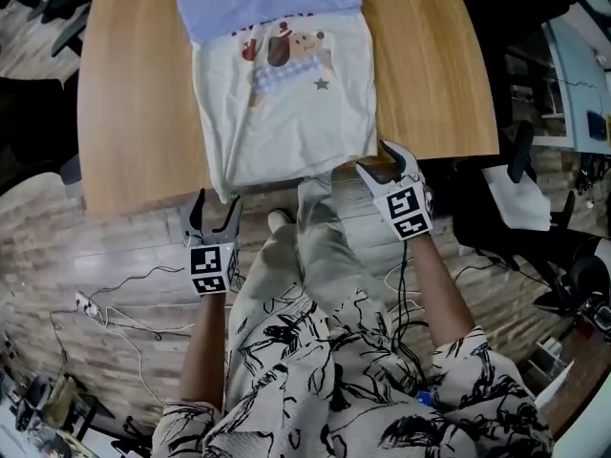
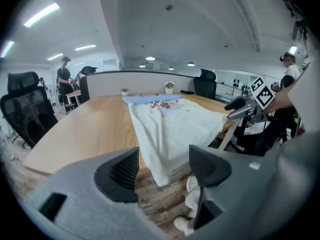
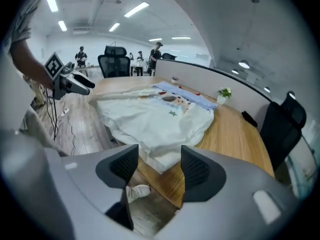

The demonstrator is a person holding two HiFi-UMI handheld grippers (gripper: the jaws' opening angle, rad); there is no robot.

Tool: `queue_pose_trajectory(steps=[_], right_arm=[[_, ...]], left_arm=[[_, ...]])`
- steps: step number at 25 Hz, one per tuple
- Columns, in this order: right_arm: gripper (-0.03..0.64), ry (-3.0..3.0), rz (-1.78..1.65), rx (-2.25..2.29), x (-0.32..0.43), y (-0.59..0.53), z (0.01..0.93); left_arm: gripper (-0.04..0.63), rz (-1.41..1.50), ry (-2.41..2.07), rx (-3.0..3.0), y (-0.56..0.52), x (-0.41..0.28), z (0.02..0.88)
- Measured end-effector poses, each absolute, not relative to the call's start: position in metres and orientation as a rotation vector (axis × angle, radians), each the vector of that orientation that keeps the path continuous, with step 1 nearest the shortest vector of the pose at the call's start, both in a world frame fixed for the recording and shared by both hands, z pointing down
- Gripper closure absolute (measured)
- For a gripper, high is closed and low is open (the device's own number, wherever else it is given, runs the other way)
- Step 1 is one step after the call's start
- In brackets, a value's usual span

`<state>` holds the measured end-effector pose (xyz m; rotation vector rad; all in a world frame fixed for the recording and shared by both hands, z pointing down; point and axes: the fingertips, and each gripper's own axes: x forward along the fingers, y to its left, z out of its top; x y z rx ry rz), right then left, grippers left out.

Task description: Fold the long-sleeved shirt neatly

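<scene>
A wooden tabletop (image 1: 134,113) stands on a plank floor (image 1: 124,256). The cream shirt (image 1: 286,113) lies flat, its hem at the near edge. The fingers of the left gripper (image 1: 216,204) and the right gripper (image 1: 380,163) stand apart, empty.

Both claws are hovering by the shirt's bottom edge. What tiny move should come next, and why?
Probably ease both forward onto the hem corners and close. The left gripper and right gripper are open and empty, and the shirt lies flat, unfolded, with its hem at the near edge of the table.

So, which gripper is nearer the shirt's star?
Right. The right gripper is by the hem, below-right of the star; the left gripper is farther, past the table edge, below-left.
</scene>
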<state>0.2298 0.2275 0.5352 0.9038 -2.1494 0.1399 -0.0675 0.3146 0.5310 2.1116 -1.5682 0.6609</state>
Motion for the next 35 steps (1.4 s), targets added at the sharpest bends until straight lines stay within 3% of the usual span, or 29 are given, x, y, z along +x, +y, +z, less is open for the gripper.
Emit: queue_pose_trajectory(steps=[3, 7, 9, 12, 17, 18, 20, 35], right_arm=[[0.365, -2.069, -0.041, 0.798, 0.219, 0.225, 0.541], [0.537, -1.975, -0.170, 0.722, 0.215, 0.223, 0.550], [0.583, -1.990, -0.182, 0.747, 0.212, 0.222, 0.543], [0.584, -2.054, -0.133, 0.836, 0.216, 0.220, 0.525], [0.584, -2.114, -0.047, 0.989, 0.232, 0.217, 0.500], [0.584, -2.125, -0.026, 1.017, 0.235, 0.215, 0.497], [0.584, -2.148, 0.015, 1.081, 0.242, 0.210, 0.487], [0.584, -2.352, 0.397, 1.381, 0.337, 0.231, 0.467]], left_arm=[[0.276, 0.677, -1.533, 2.053, 0.322, -0.065, 0.560], [0.277, 0.687, -1.502, 2.002, 0.329, -0.062, 0.580], [0.306, 0.684, -1.493, 1.995, 0.330, -0.063, 0.583], [0.407, 0.678, -1.487, 1.996, 0.330, -0.062, 0.583], [0.398, 0.705, -1.492, 1.947, 0.330, -0.066, 0.598], [0.426, 0.723, -1.511, 1.928, 0.329, -0.070, 0.599], [0.572, 0.760, -1.547, 1.901, 0.327, -0.078, 0.597], [0.575, 0.293, -1.518, 1.874, 0.341, -0.162, 0.485]])
